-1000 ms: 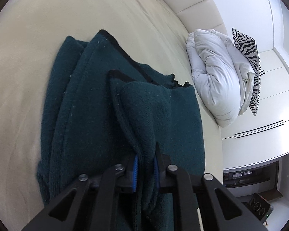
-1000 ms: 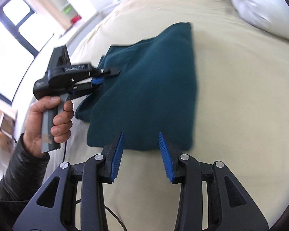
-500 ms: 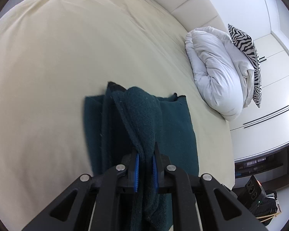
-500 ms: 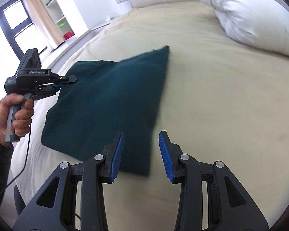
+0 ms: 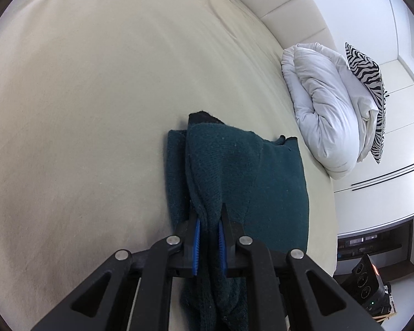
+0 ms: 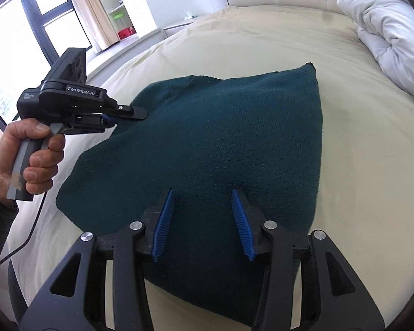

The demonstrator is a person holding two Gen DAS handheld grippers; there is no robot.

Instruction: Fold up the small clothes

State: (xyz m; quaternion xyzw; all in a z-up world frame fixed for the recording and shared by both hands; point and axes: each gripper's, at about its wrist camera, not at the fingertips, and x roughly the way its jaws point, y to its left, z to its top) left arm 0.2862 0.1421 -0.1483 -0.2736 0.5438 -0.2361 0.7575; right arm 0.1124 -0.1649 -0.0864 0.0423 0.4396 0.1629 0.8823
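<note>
We were mid-fold: our left gripper [image 5: 208, 234] pinched the dark teal knitted garment [image 6: 220, 149] by the cream bed's [image 6: 358, 143] near edge; our right gripper [image 6: 204, 220] hovered, jaws spread and empty. Next, we judged, lay the pinched edge flat.

Dark teal garment [image 6: 220, 143]; cream bedsheet [image 5: 96, 96]; zebra-striped pillow [image 5: 368, 88]; white duvet [image 5: 323, 110].

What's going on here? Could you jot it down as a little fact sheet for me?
Setting: cream bed
Garment: dark green knit garment, folded, lying on the bed
Left claw: shut on the garment's edge, which is lifted off the bed
Right claw: open, above the garment's near edge, holding nothing
Left hand: grips the left claw's handle
Nearby: white duvet bundled at the bed's edge, zebra-print pillow behind it
</note>
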